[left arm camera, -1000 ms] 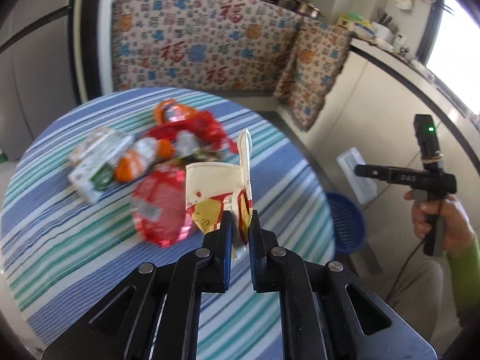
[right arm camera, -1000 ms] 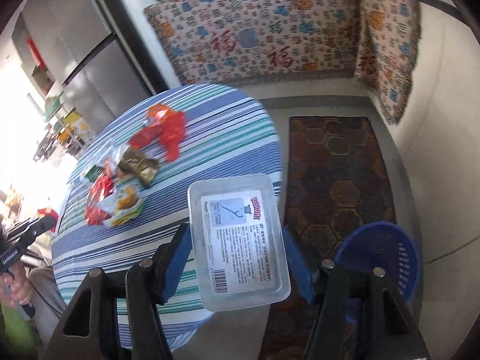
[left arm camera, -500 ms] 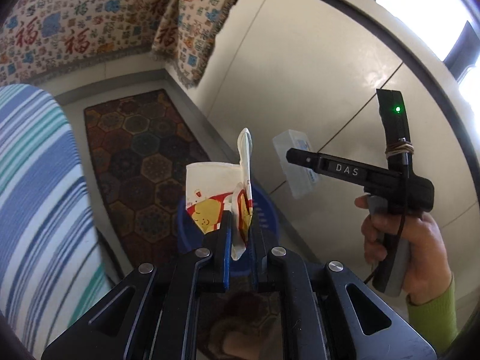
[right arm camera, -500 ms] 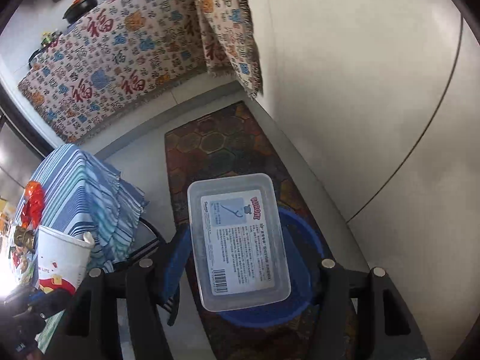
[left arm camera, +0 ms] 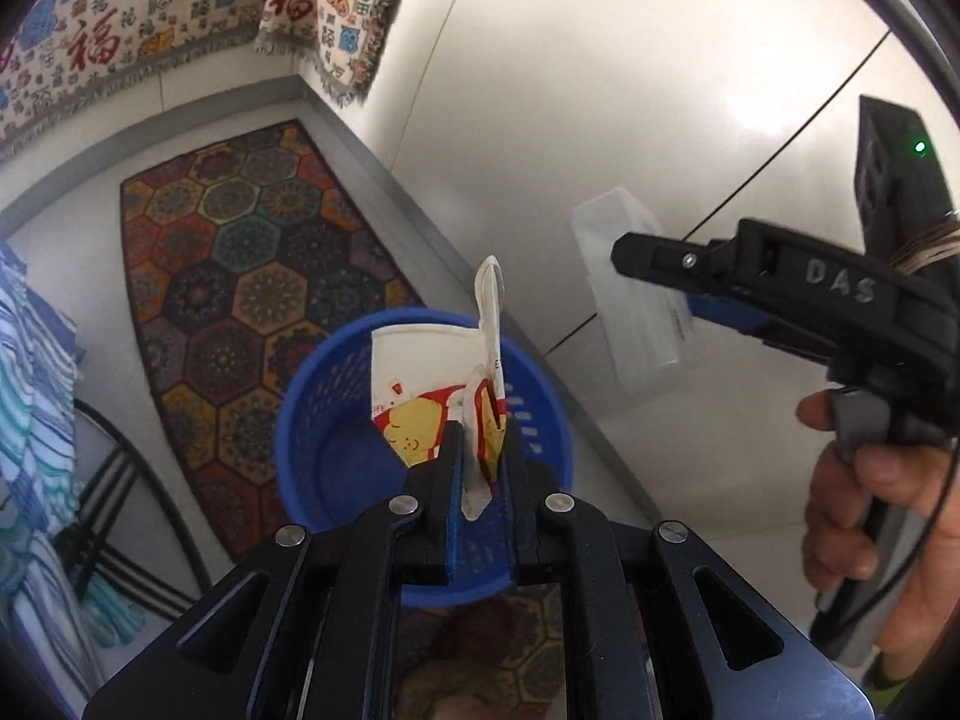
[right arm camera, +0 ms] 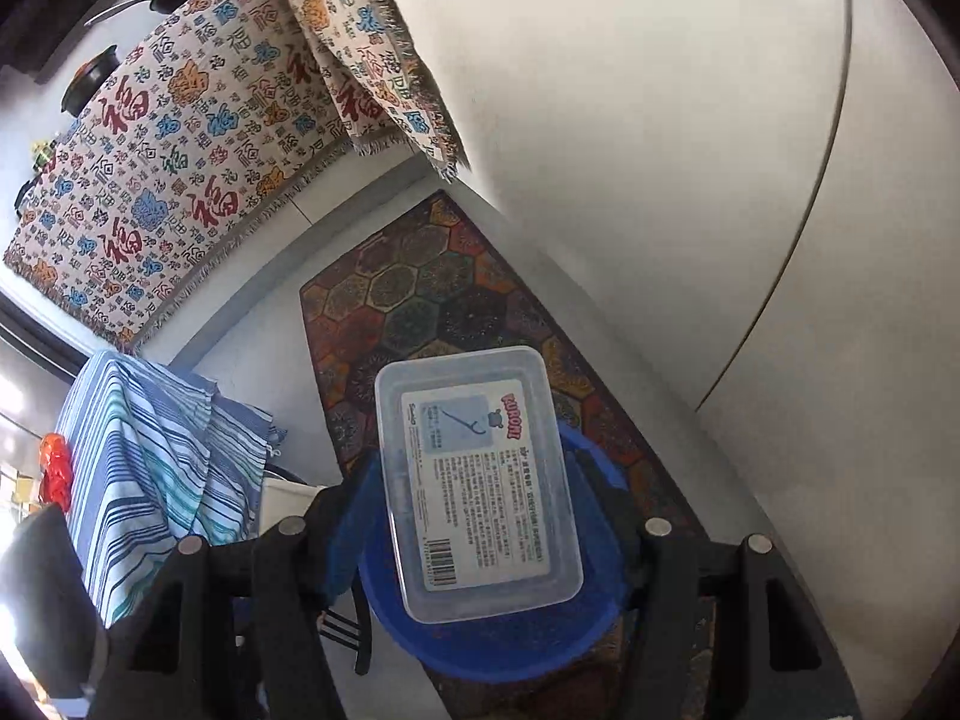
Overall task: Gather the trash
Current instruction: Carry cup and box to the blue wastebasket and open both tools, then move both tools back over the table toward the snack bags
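A: How would you finish this step well?

B: Both pieces hang above the blue basket (left arm camera: pixel 336 420), so I judge the drop is next. The left gripper (left arm camera: pixel 480 468) is clenched on the flattened paper cup (left arm camera: pixel 420 384), pinching its creased edge, and the cup sits right over the basket's opening. I would let it go there, low over the rim, so the light paper does not drift onto the patterned rug (left arm camera: pixel 240 276) under the basket.

A: And the other hand?

B: The right gripper (right arm camera: pixel 474 534) grips the clear plastic box (right arm camera: pixel 474 480) by its long sides. In its own view the box covers much of the basket (right arm camera: pixel 480 642); from the left view the box (left arm camera: pixel 636 312) looks off to one side of the basket. I would centre it first, because a wide, rigid box could catch the rim and tip out.

A: What does the trash look like?

B: The cup is white with red and yellow cartoon print, crushed flat, one fold standing up above the basket. The box is translucent, rectangular, with rounded corners, a printed label and a barcode.
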